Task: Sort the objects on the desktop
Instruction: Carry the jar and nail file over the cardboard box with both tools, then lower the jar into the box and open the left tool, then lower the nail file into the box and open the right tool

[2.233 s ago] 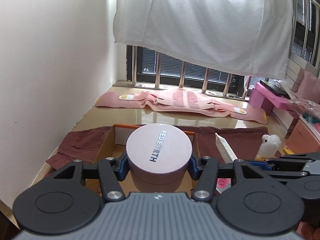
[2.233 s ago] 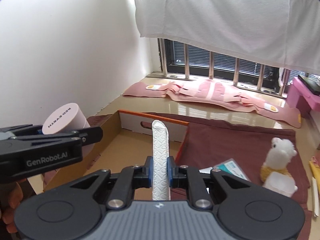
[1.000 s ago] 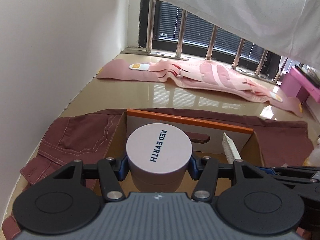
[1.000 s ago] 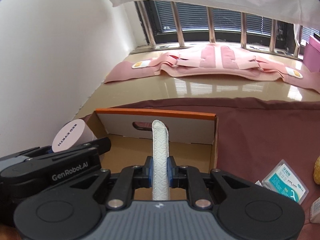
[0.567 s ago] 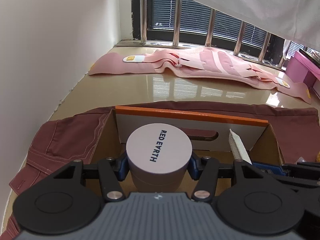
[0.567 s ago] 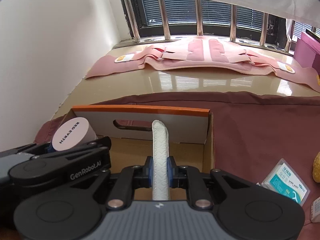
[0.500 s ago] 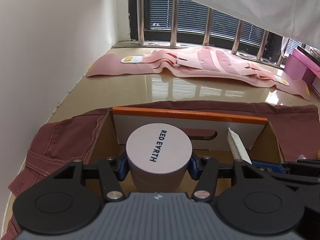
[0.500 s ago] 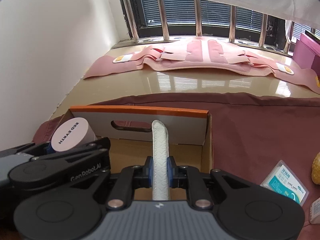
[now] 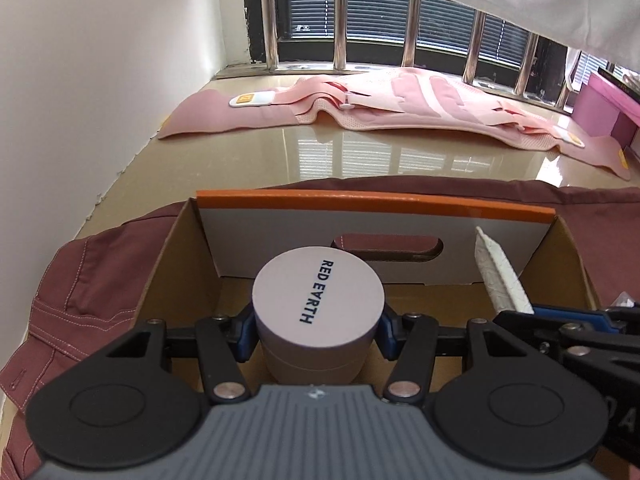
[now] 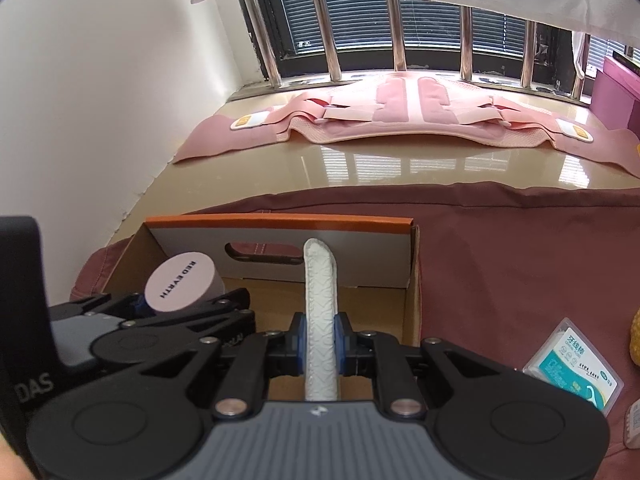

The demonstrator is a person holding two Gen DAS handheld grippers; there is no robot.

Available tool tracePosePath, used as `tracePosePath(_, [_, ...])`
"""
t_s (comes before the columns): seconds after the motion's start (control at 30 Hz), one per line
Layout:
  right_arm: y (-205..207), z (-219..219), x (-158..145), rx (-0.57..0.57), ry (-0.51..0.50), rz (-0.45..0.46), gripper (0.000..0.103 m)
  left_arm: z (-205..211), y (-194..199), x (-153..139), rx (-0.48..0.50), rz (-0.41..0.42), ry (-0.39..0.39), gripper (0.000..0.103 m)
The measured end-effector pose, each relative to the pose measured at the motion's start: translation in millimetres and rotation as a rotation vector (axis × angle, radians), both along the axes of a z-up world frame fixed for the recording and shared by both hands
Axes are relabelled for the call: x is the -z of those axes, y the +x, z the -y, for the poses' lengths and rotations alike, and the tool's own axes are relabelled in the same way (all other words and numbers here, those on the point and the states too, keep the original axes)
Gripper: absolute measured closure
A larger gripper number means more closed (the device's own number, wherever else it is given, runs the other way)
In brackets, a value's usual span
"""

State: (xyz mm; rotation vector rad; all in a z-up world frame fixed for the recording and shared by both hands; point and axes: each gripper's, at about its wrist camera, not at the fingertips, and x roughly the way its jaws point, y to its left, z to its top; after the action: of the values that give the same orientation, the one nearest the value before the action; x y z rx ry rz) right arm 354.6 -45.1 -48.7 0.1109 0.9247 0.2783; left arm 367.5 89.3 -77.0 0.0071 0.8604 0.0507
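My left gripper [image 9: 318, 336] is shut on a round pink jar [image 9: 318, 300] with "RED EARTH" printed on its lid, held over the open cardboard box [image 9: 376, 204]. That jar [image 10: 180, 282] and the left gripper [image 10: 160, 312] show at the left of the right wrist view. My right gripper [image 10: 320, 338] is shut on a flat white embossed packet [image 10: 320, 312] that stands upright over the same box [image 10: 280, 222]. In the left wrist view the packet [image 9: 500, 276] and right gripper [image 9: 560, 320] sit at the right, inside the box's walls.
The box rests on a maroon cloth [image 10: 520, 260] spread on a glossy beige surface. A floss-pick packet [image 10: 574, 368] lies on the cloth at the right. A pink brace [image 10: 400, 124] lies by the barred window. White wall on the left; a pink box [image 9: 608, 108] far right.
Both grippers have moved forward and down over the box, each keeping its hold. The box now fills more of both views, and the jar and packet sit lower between its walls.
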Motion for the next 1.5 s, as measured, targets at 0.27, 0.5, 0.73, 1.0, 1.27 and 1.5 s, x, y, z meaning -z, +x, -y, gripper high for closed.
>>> tracePosePath(0.27, [0.6, 1.6, -0.2, -0.007, 0.008, 0.007, 0.090, -2.6, 4.3, 8.8, -0.018, 0.002, -0.010, 0.047])
tracePosePath(0.5, [1.6, -0.6, 1.7, -0.013, -0.002, 0.005, 0.090, 2.1, 3.6, 13.2, -0.012, 0.009, 0.017, 0.047])
tracePosePath(0.73, [4.1, -1.2, 3.0, -0.009, 0.000, -0.008, 0.090, 0.2, 2.5, 6.6, -0.011, 0.015, 0.012, 0.032])
tracePosePath(1.0, [11.7, 6.2, 6.2, 0.025, 0.040, -0.037, 0.090, -3.8, -6.2, -12.6, -0.046, 0.038, 0.007, 0.013])
tracePosePath(1.27, [11.7, 7.9, 7.9, 0.035, 0.063, -0.045, 0.090, -20.2, -16.0, -39.8, -0.098, 0.110, -0.048, 0.000])
tracePosePath(1.5, [16.2, -7.9, 12.7, 0.026, 0.003, -0.046, 0.090, -25.8, -30.8, -64.3, -0.133, 0.120, -0.001, 0.000])
